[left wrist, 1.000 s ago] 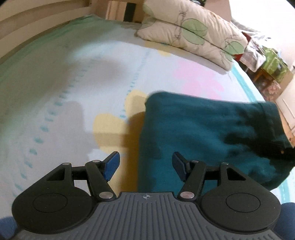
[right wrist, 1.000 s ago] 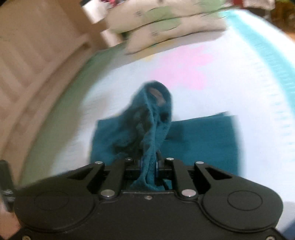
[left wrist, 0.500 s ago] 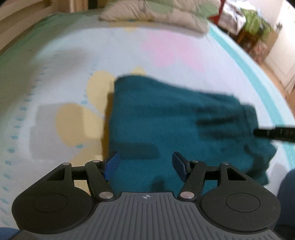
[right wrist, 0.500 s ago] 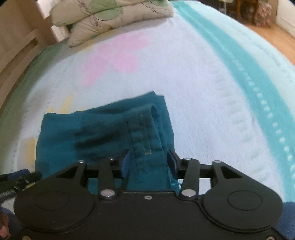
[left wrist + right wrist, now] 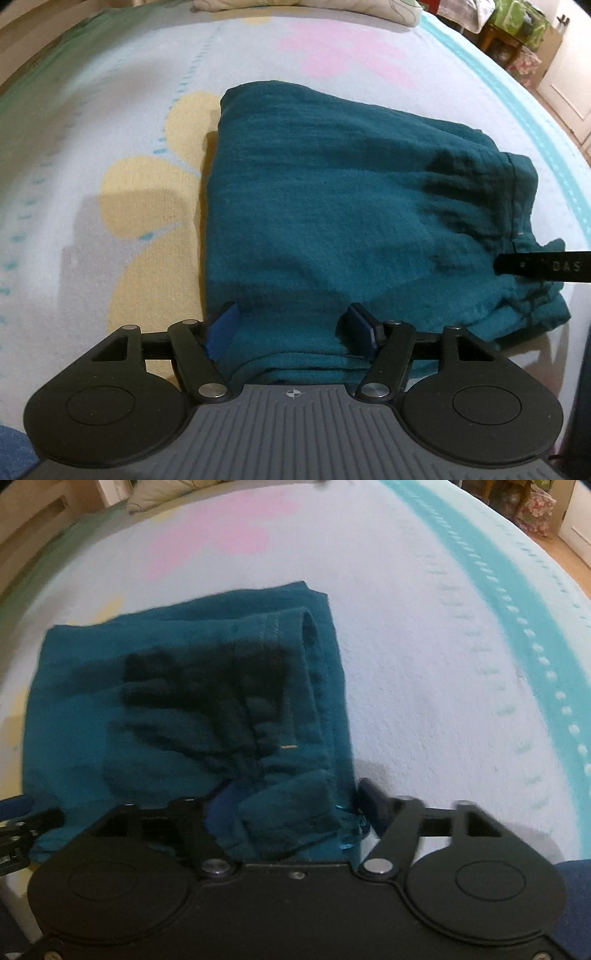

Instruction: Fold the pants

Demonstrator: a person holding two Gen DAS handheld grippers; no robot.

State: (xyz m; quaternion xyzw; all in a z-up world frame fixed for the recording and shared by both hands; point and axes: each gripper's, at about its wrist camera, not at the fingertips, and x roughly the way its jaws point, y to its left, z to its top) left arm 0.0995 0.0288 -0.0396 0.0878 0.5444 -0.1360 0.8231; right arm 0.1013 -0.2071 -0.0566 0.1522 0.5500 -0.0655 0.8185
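Teal pants [image 5: 332, 206] folded — left gripper [image 5: 291, 328], right gripper [image 5: 291, 805] wide apart, straddling edge.

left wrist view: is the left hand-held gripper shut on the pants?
No, the left hand-held gripper stands open, its blue pads apart on either side of the near edge of the folded pants.

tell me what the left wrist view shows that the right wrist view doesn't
Only the left wrist view shows the yellow flower print beside the pants and the open left gripper straddling their near edge. Only the right wrist view shows the teal stripe and the open right gripper around the bunched hem. Both show the folded teal pants on the blanket.
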